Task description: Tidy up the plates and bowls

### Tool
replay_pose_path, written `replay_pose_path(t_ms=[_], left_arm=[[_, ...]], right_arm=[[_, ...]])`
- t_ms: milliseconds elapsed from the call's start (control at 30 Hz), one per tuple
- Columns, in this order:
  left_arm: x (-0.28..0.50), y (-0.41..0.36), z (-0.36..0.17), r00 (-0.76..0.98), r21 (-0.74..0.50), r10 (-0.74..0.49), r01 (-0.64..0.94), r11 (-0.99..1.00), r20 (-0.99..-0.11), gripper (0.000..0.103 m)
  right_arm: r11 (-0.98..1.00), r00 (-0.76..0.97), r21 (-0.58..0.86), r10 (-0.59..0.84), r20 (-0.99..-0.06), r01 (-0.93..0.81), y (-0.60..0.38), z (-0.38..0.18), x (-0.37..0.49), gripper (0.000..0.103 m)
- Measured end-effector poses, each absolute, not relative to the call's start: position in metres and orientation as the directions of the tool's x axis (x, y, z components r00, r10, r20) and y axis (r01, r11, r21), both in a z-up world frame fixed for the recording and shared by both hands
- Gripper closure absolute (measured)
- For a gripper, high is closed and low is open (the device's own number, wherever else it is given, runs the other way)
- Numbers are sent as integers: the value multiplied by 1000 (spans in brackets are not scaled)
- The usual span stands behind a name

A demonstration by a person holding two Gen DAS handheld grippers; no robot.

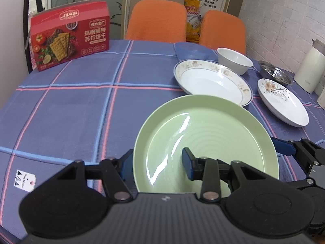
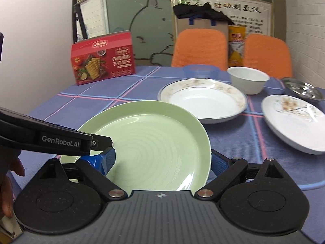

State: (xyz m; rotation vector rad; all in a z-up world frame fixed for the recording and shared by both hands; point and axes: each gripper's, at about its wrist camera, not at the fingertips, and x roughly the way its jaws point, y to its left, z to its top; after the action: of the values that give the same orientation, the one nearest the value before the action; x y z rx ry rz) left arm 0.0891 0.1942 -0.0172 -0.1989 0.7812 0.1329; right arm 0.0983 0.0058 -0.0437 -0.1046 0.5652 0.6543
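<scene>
Left gripper (image 1: 157, 163): jaws parted around the left rim of the green plate, one blue pad outside the rim, the other over the plate's inner face; whether the pads press the rim cannot be told.
Right gripper (image 2: 162, 159): jaws parted around the right rim of the same plate, left pad over the ribbed inner face, right pad just outside the edge; contact cannot be confirmed.
Green plate (image 1: 205, 142): nearest the cameras, between the two grippers, over the checked tablecloth (image 1: 71, 105); whether it rests on the cloth or is lifted cannot be told.
Floral-rimmed plate (image 1: 212, 81): on the cloth just behind the green plate.
Flower-printed plate (image 1: 283, 102): on the cloth to the right of the floral-rimmed plate, apart from it.
White bowl (image 1: 234, 61): upright, behind the floral-rimmed plate.
Blue bowl (image 1: 192, 50): at the far edge of the table, left of the white bowl.
Steel dish (image 1: 275, 74): behind the flower-printed plate.
Cracker box (image 1: 70, 34): red, upright at the far left of the table.
Orange chairs (image 1: 156, 20): two, behind the table.
White jug (image 1: 310, 67): far right edge.
</scene>
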Motion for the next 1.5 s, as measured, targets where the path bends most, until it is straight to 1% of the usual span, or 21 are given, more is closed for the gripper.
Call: replay_pose_path(t_ms=[133,267,333,367,400,433,500,600,667,767,900,933,1033,1200,1333,1500], left_arm=[[100,195,-28,687,-136,24,-178,975,-726,65],[111,183,-35,692,-119,11,-139,983,-721,64],[115,180,-37,695,-103,16,-129,986,-719,47],[116,180,-38,690,-116,-2,-119,986,-724,30],[116,179,-39,692,-119,-6,-115,986,-722,29],[116,180,-38,693,-111,0,-116,987,-721,29],[113,186,-30,721,-112,9,-121,986,-693,29],[113,203,-14,759,-153,13,-148,977,-651,28],[118,213,-4,770,-182,17,-172,968,-637,28],[123,218,3,777,-184,43,-203,962,-629,28],[136,215,4,764,-162,69,-223,961,-642,28],[139,214,3,759,-162,69,-226,961,-647,28],[157,209,1,741,-151,83,-243,958,-667,28],[190,202,1,729,-82,148,-271,959,-668,27],[207,201,5,735,-64,150,-254,965,-661,27],[226,200,3,732,-18,166,-237,971,-661,22]], right_arm=[[807,643,81,523,-560,-585,7,-51,105,19],[829,648,67,482,-589,-556,2,-56,111,19],[816,639,51,488,-594,-575,4,-62,112,18],[807,633,48,497,-593,-588,4,-62,111,18],[798,618,63,511,-597,-599,2,-61,112,19],[795,611,76,520,-596,-602,-2,-59,113,21],[808,626,113,528,-574,-579,-17,-50,116,20],[853,703,138,498,-508,-504,-43,-30,121,19],[870,730,137,475,-491,-474,-53,-21,128,19],[902,748,136,418,-515,-411,-61,-16,138,18],[947,743,97,301,-598,-305,-56,-16,154,18],[948,737,84,292,-610,-306,-53,-15,157,18],[940,736,56,299,-607,-336,-48,-12,163,18],[933,742,26,301,-599,-358,-37,-3,184,18],[920,737,-17,302,-604,-391,-23,-2,210,18],[900,710,-14,333,-620,-435,-8,-10,236,18]])
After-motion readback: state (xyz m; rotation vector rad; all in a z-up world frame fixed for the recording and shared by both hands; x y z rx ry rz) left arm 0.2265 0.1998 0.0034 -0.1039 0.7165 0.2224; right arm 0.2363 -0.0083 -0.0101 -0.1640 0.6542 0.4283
